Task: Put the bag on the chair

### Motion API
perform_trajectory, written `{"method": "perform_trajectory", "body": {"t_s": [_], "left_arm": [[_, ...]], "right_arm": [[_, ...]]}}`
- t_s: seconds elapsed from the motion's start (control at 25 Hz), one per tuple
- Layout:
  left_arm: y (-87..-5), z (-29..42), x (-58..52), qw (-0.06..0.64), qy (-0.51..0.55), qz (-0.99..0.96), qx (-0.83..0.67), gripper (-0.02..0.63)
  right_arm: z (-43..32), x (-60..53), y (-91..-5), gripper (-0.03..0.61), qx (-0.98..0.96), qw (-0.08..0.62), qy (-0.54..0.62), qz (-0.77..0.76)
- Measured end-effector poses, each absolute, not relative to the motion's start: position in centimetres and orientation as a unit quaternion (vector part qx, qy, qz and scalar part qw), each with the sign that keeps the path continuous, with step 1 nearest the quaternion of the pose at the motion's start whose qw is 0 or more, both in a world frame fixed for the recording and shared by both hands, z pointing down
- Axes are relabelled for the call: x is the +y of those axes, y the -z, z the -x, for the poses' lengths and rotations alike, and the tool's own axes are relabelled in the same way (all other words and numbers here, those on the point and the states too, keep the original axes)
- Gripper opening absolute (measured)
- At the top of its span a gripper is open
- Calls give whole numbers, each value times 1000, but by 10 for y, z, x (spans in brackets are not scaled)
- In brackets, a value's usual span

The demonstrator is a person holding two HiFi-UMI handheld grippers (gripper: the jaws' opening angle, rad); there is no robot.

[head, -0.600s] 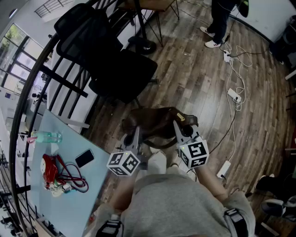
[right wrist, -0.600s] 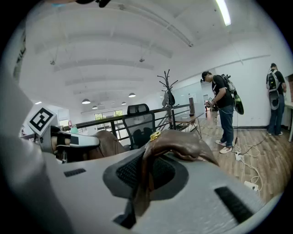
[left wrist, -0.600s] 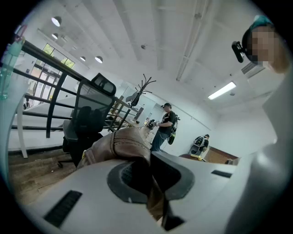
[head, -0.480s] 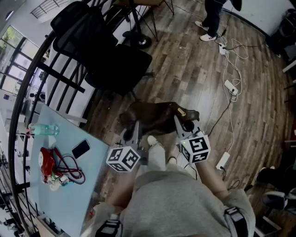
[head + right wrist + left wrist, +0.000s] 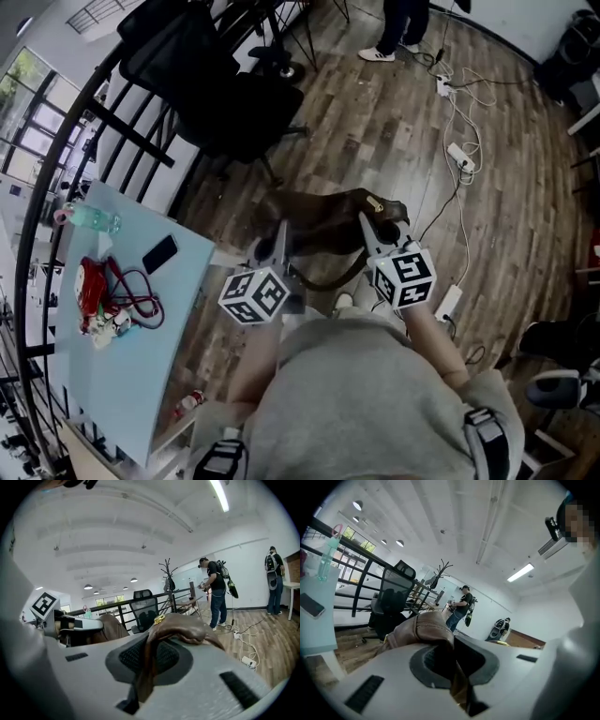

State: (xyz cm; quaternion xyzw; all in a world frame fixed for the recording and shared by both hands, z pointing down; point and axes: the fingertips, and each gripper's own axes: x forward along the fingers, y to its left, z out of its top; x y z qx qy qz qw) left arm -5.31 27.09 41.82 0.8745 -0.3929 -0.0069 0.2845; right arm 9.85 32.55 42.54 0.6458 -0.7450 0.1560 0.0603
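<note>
Left tool (image 5: 279, 236) pinches one end of the bag (image 5: 323, 217), right tool (image 5: 367, 230) the other; I hold it slung between them, off the floor (image 5: 394, 131), facing the chair (image 5: 239, 112).

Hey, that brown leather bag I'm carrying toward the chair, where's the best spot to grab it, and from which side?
Grip its top edge, one end per gripper, coming from above on your own side. The bag is soft leather and sags between holds, so the left gripper and right gripper, each shut on its upper leather, probably keep it level.
</note>
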Motion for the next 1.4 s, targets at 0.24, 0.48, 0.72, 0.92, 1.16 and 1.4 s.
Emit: {"method": "perform_trajectory", "body": {"t_s": [0.24, 0.48, 0.72, 0.92, 1.16, 1.4], "left_arm": [[-414, 56, 291, 281, 10, -876, -392, 23], [-410, 52, 299, 281, 27, -875, -394, 23], [-409, 52, 306, 287, 28, -874, -391, 23], [-411, 52, 300, 295, 31, -871, -392, 23], [-415, 43, 279, 302, 29, -873, -382, 23], [-416, 32, 242, 305, 32, -874, -378, 23]], "right_arm": [[-96, 343, -421, 18, -750, 63, -147, -642], [-101, 348, -413, 18, -761, 58, -135, -632], [-102, 351, -410, 18, -766, 43, -148, -624], [-103, 345, -413, 18, -767, 44, -158, -620], [-112, 326, -414, 18, -761, 46, -157, -627], [-122, 292, -414, 18, -758, 51, -158, -631]]}}
